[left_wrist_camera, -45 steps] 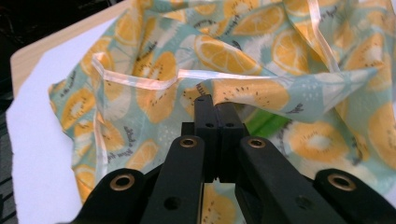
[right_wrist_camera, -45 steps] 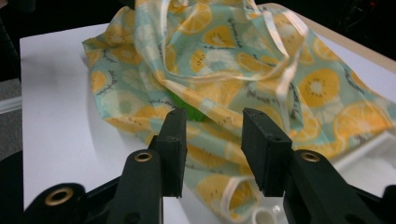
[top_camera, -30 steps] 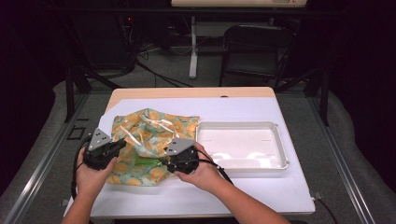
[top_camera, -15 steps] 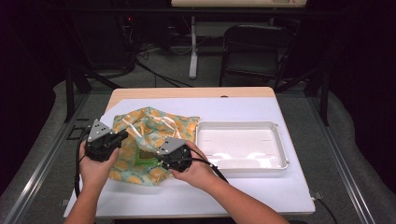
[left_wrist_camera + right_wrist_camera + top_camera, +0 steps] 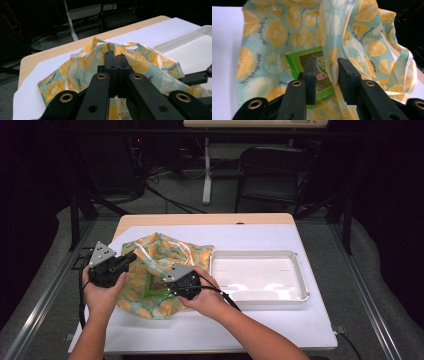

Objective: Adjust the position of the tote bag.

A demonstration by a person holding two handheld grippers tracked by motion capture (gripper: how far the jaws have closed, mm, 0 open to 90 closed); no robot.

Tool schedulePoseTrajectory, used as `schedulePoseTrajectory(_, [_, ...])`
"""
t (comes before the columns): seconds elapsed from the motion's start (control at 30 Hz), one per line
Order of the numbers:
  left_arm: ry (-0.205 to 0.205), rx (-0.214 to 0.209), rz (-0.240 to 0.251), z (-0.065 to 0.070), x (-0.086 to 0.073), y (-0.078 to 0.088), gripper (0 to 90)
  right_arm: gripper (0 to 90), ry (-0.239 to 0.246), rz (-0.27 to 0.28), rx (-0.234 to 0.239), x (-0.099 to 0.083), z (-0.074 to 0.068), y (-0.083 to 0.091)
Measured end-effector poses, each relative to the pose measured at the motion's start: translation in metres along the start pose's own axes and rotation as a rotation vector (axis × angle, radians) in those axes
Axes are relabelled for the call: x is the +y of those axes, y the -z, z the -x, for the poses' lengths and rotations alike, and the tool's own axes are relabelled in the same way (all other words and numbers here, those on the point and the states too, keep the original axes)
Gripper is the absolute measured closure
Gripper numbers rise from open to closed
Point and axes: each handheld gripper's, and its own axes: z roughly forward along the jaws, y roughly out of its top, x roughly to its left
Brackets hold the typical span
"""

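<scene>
A cloth bag [image 5: 150, 252] printed with orange and kiwi slices lies on the white table cover. My left gripper [image 5: 131, 256] is shut on the bag's upper edge [image 5: 125, 51] and holds it raised off the table. My right gripper [image 5: 162, 289] reaches into the bag's mouth. Inside lies a green packet [image 5: 297, 60], partly hidden by the jaws. The right gripper's [image 5: 327, 65] jaws have just been closing. A hanging fold of the bag [image 5: 274, 30] and a corner of the packet sit between them, with a gap still showing.
A shallow white tray [image 5: 257, 256] stands to the right of the bag, its rim [image 5: 200, 30] close to the cloth. The table's wooden far edge [image 5: 200, 219] lies behind. Dark chairs and cables stand beyond the table.
My left gripper has risen a little with the bag's edge, opening the mouth. The right gripper has pushed slightly further into the bag.
</scene>
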Motion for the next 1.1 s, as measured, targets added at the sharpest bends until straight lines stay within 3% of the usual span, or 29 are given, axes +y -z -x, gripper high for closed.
schedulePoseTrajectory(0.2, [-0.012, 0.020, -0.002, -0.003, -0.002, 0.002, 90.0, 84.2, 0.011, -0.021, -0.035, 0.004, 0.010, 0.001])
schedulePoseTrajectory(0.4, [-0.011, 0.025, -0.008, -0.004, -0.002, 0.001, 90.0, 89.3, -0.003, -0.031, -0.074, 0.011, 0.025, 0.006])
schedulePoseTrajectory(0.6, [-0.020, 0.041, -0.027, -0.006, -0.002, -0.005, 90.0, 90.0, -0.032, -0.028, -0.129, 0.019, 0.044, 0.007])
schedulePoseTrajectory(0.73, [-0.049, 0.056, -0.058, -0.005, -0.002, -0.014, 90.0, 90.0, -0.029, -0.027, -0.156, 0.022, 0.053, 0.008])
schedulePoseTrajectory(0.87, [-0.083, 0.055, -0.099, -0.003, -0.001, -0.027, 90.0, 90.0, -0.059, -0.028, -0.189, 0.023, 0.067, 0.006])
schedulePoseTrajectory(1.1, [-0.093, 0.061, -0.151, -0.003, -0.002, -0.048, 90.0, 90.0, -0.090, -0.078, -0.222, 0.016, 0.080, -0.008])
